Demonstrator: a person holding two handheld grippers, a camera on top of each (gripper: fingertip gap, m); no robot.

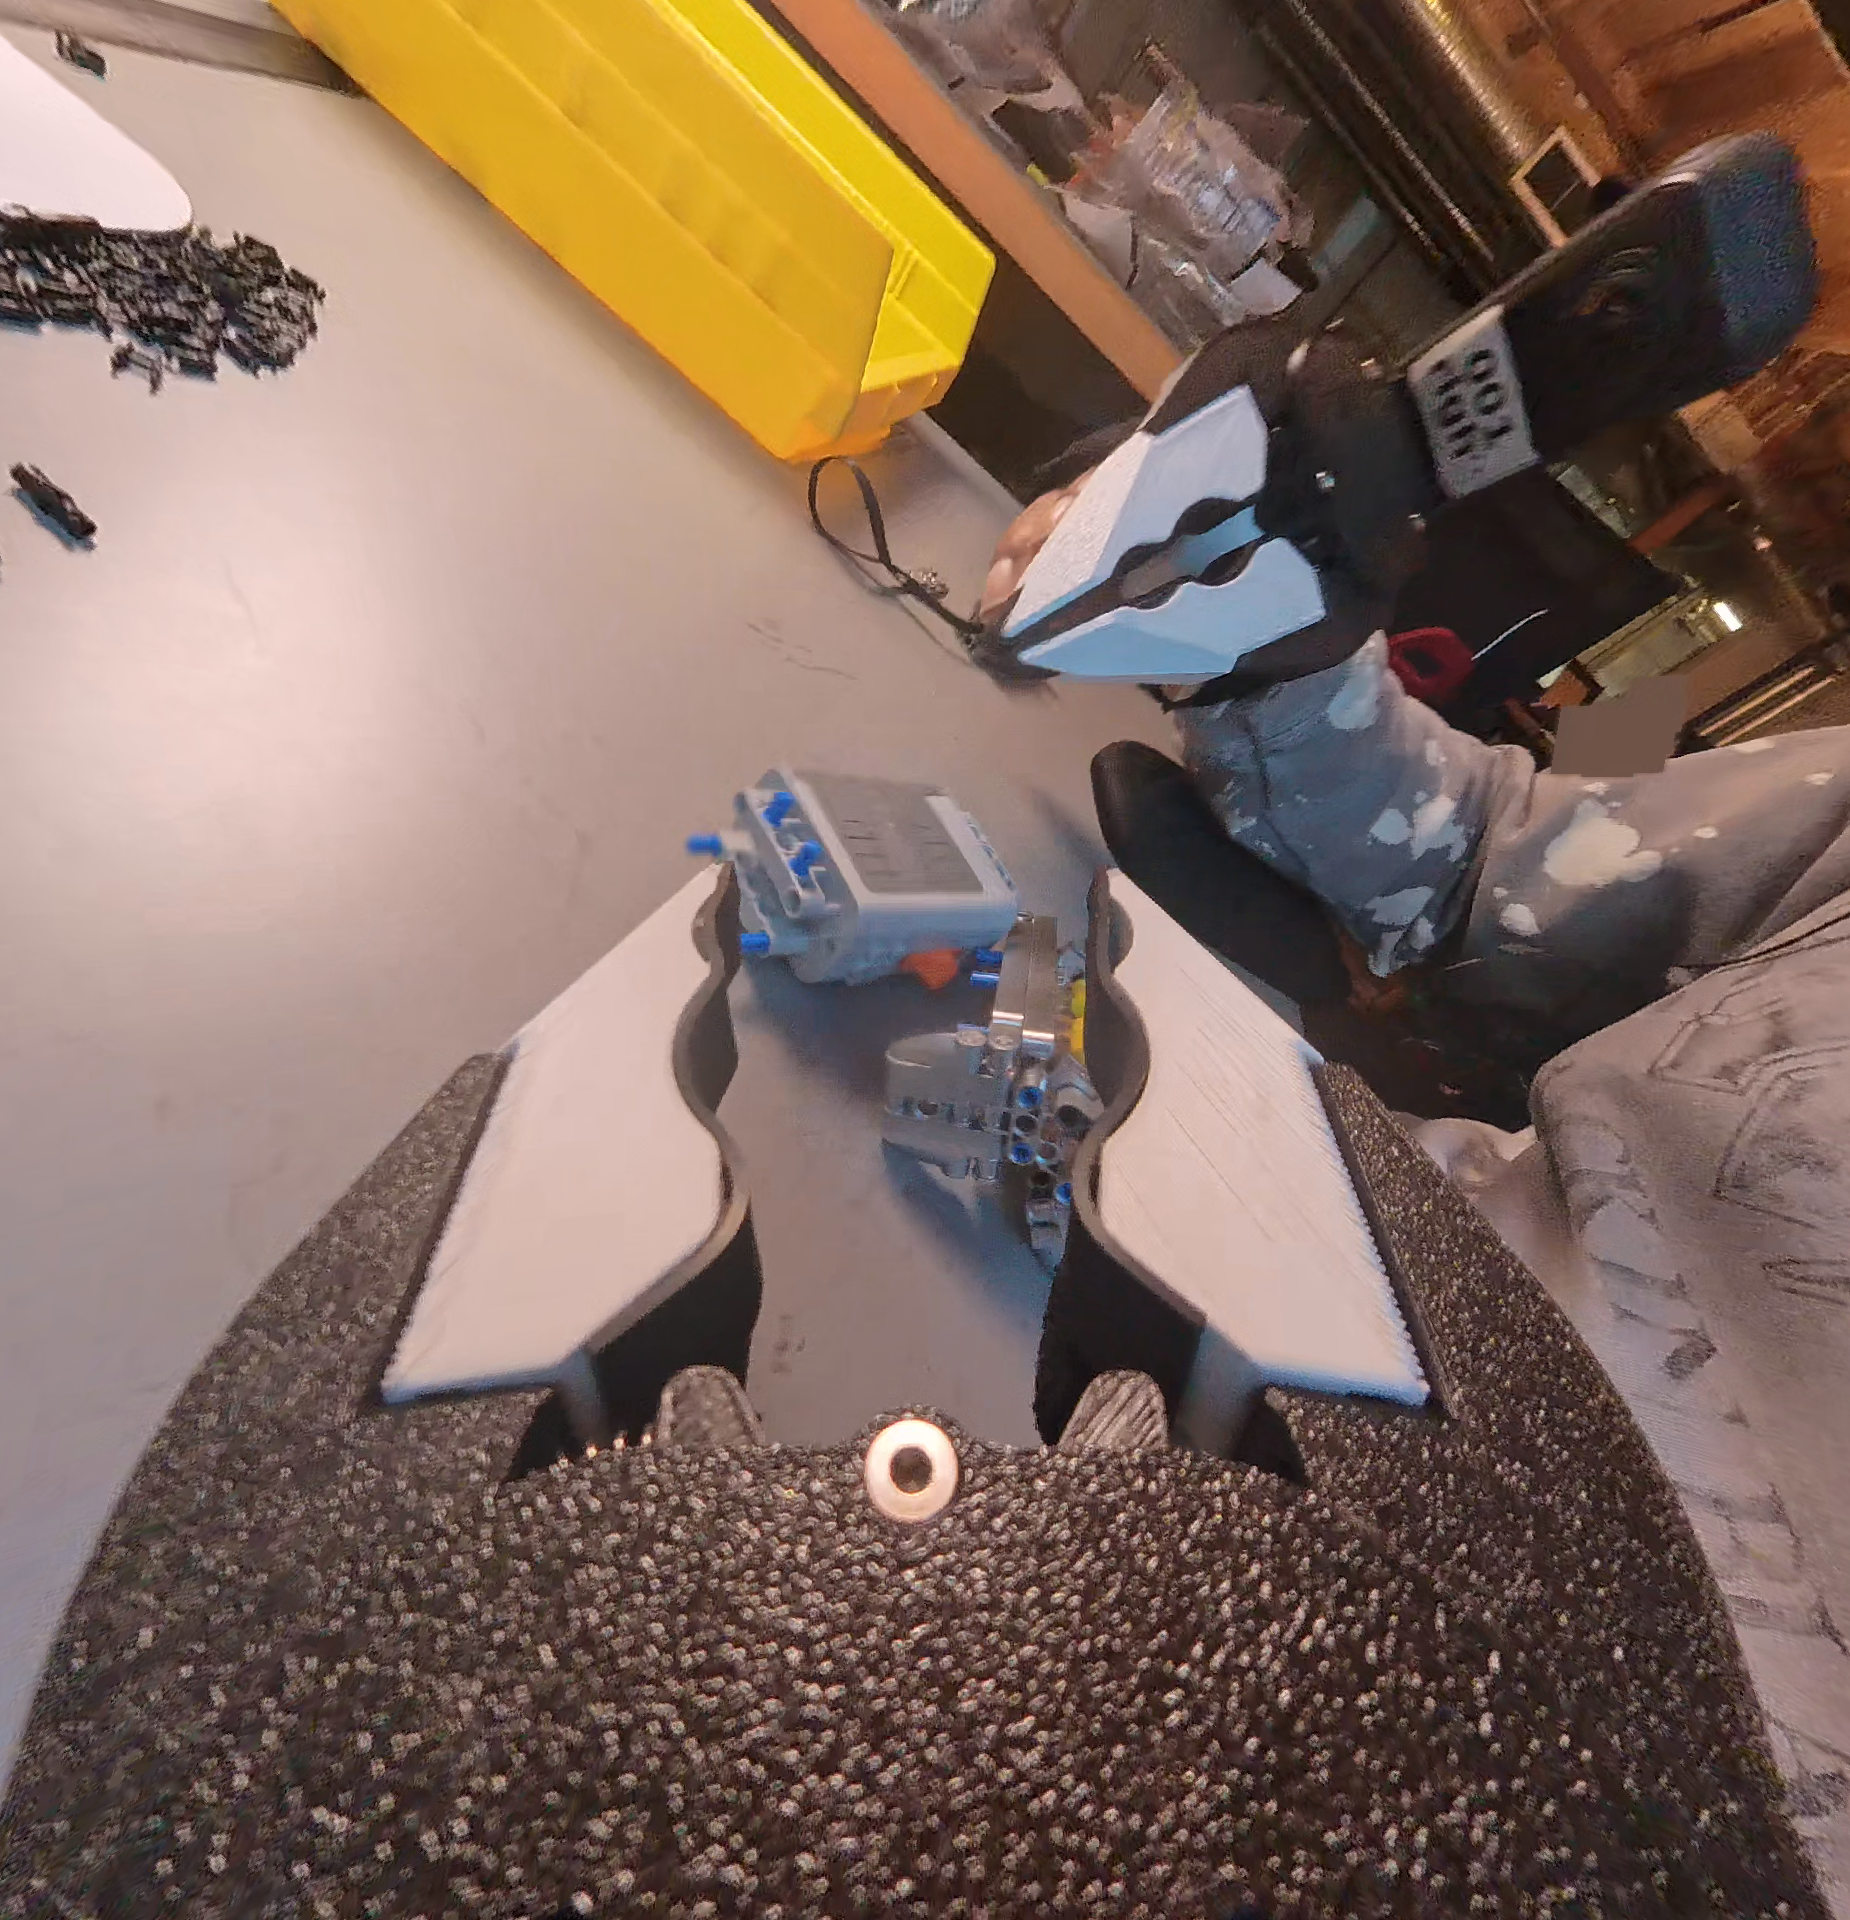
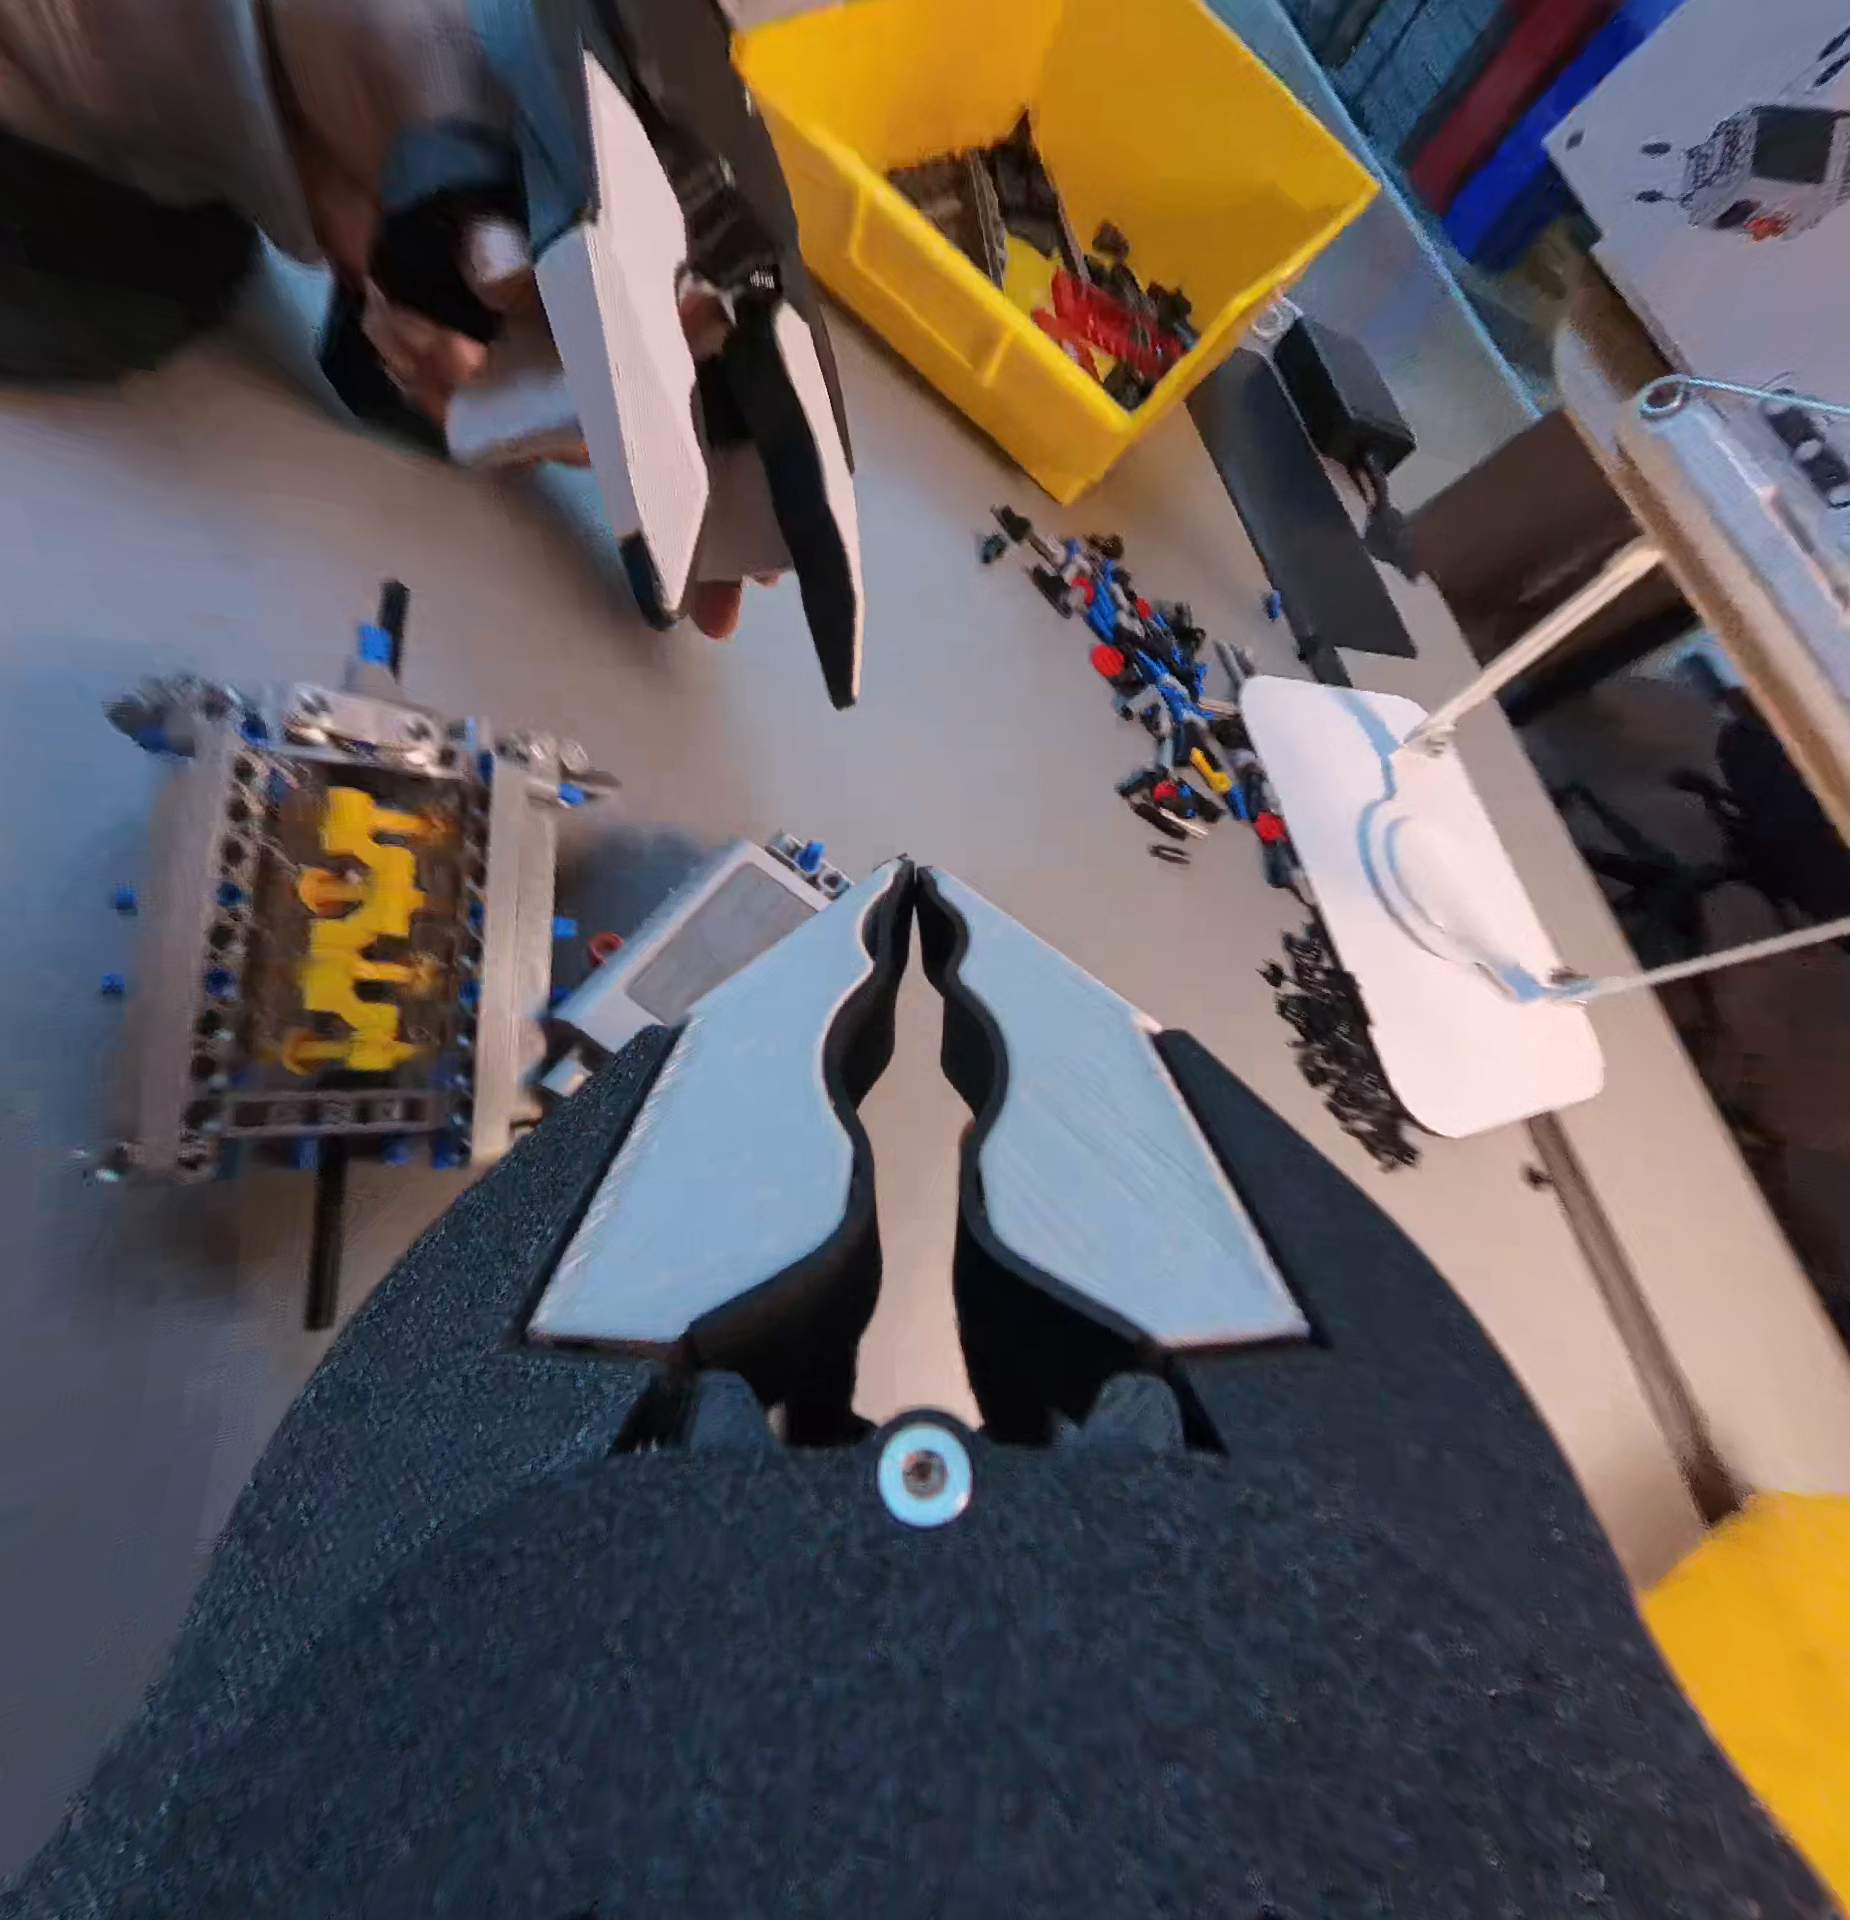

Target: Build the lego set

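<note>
Left wrist view: left gripper (image 1: 905,940) hangs low over the pale grey table (image 1: 329,727), fingers spread wide with nothing between them
Ahead of left gripper: grey rectangular building-brick battery box with blue pins and an orange button (image 1: 869,883) lies on the table just beyond the fingertips
By its right finger: grey beam-and-pin brick assembly with yellow parts inside (image 1: 1004,1091) sits against the inner edge of that finger; contact cannot be told
Right gripper, left wrist view: right gripper (image 1: 1014,649) floats above the table edge, white fingers pressed together, empty, held by an arm in a grey paint-flecked sleeve (image 1: 1420,831)
Right wrist view: right gripper (image 2: 913,868) has its tips meeting, nothing pinched, above the battery box (image 2: 713,935)
Left of it: the brick assembly (image 2: 349,914) is a grey open frame with yellow pieces inside, blurred
Farther off: left gripper (image 2: 755,623) points down, fingers apart
Table back: open yellow plastic bin holding black and red bricks (image 2: 1056,208); a scatter of small blue, black and red connector pins (image 2: 1160,675); a white flat plate (image 2: 1420,914) beside a heap of tiny black pins (image 2: 1326,1039)
</note>
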